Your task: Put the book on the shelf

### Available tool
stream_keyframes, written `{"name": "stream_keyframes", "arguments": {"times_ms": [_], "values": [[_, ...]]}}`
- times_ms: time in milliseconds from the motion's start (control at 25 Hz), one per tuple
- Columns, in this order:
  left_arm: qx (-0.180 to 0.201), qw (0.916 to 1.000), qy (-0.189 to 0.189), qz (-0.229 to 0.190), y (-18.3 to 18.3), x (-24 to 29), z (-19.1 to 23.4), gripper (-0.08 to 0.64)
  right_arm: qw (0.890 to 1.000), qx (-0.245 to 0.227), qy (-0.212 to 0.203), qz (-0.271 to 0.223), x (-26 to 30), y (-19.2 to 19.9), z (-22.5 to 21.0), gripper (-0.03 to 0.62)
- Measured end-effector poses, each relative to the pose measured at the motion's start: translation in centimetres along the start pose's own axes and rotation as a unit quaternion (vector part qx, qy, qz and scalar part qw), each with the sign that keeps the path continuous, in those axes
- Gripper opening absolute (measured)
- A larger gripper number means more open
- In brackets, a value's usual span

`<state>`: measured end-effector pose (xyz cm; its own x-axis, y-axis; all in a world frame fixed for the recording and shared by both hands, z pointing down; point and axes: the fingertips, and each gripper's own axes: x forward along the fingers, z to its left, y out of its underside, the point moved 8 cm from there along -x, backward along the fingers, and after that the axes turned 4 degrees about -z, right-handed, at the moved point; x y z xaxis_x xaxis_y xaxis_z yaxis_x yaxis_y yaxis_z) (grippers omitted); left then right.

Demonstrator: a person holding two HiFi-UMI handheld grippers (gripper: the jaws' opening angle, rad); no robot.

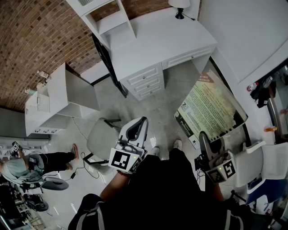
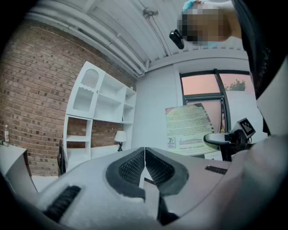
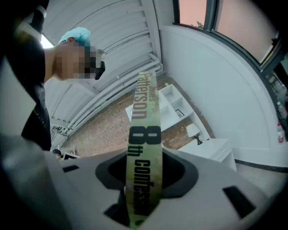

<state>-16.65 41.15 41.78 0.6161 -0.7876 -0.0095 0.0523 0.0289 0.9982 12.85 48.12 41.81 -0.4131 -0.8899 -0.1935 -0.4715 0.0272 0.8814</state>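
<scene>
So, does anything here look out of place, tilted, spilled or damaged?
Nothing looks damaged or spilled. The book hangs tilted in the air above the floor, clamped between the jaws of the right gripper, and is not yet on the shelf. The left gripper is shut and empty.

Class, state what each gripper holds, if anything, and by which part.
The right gripper holds the book at its spine edge, one finger on each cover. The left gripper is shut and holds nothing.

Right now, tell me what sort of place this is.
Likely a study or home office: a white desk with drawers, a lamp on it, and a tall white shelf against a brick wall.
</scene>
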Motion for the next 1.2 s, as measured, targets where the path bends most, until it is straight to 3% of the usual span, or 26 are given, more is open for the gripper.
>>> {"name": "stream_keyframes", "arguments": {"times_ms": [240, 520, 840, 1040, 1200], "values": [[-0.018, 0.9995, 0.022, 0.016, 2.0, -8.2, 1.9, 0.018, 0.998, 0.014, 0.056, -0.007, -3.1, 4.0, 7.5, 0.163], [-0.035, 0.9991, 0.023, 0.000, 1.8, -11.8, 2.9, 0.018, 0.999, 0.012, 0.034, -0.022, -4.1, 4.4, 11.9, 0.164], [-0.037, 0.9992, 0.017, -0.001, 1.3, -10.9, 1.2, 0.018, 0.999, 0.012, 0.030, -0.035, -5.5, 3.0, 10.4, 0.163], [0.005, 1.0000, 0.003, 0.000, 0.9, -10.9, -1.3, 0.018, 0.999, 0.008, 0.036, -0.032, -7.6, 2.8, 7.4, 0.164], [0.004, 1.0000, -0.009, 0.001, 1.2, -10.6, -2.0, 0.018, 0.999, 0.007, 0.042, -0.028, -8.1, 2.5, 5.8, 0.164]]}}
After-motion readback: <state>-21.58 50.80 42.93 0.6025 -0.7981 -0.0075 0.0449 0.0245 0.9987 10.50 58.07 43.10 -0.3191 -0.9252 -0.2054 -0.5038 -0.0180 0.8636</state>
